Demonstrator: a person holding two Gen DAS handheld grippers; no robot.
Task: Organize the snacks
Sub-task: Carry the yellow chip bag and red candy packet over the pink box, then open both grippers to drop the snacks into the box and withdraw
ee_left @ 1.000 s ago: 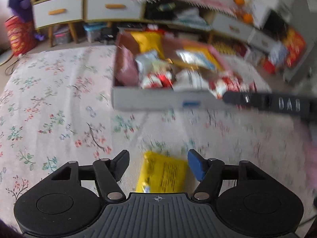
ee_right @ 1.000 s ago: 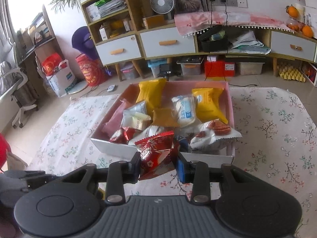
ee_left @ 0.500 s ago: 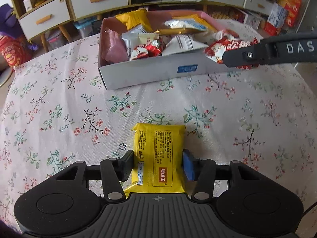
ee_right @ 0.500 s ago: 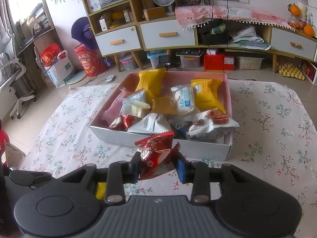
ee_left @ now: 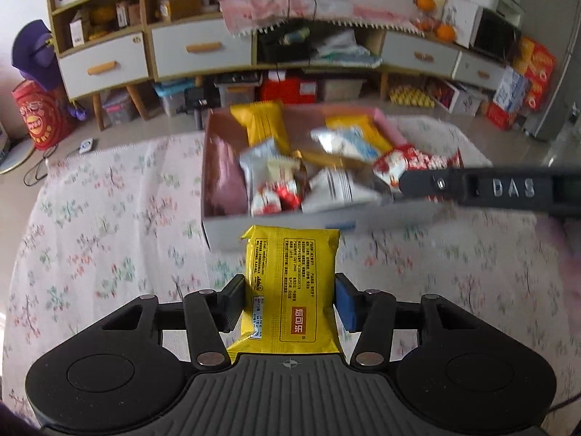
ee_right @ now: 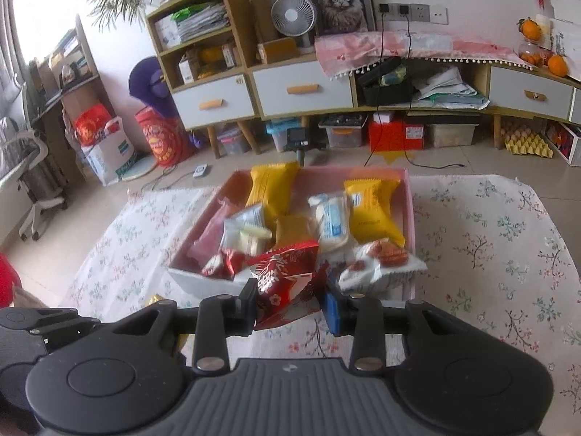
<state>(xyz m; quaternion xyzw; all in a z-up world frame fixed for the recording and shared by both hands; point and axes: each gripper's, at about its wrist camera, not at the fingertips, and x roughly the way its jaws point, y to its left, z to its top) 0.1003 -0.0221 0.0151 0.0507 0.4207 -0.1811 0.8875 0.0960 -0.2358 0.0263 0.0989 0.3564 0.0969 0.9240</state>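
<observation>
My left gripper (ee_left: 290, 299) is shut on a yellow snack packet (ee_left: 290, 283), held above the floral cloth just in front of the snack box (ee_left: 232, 229). My right gripper (ee_right: 288, 301) is shut on a red snack packet (ee_right: 287, 276), held at the near edge of the same box (ee_right: 189, 279), which is full of several wrapped snacks. From the left wrist view the right gripper's finger (ee_left: 472, 189) reaches over the box's right side with the red packet (ee_left: 406, 163).
The box sits on a table with a floral cloth (ee_right: 490, 247). Behind stand wooden cabinets with white drawers (ee_right: 301, 91), a fan (ee_right: 292, 14), storage bins and red bags (ee_right: 159, 134) on the floor. The left gripper body (ee_right: 40, 330) shows at lower left.
My left gripper closed on the yellow packet and lifted it off the cloth toward the box. My right gripper moved forward with the red packet to the box's near edge.
</observation>
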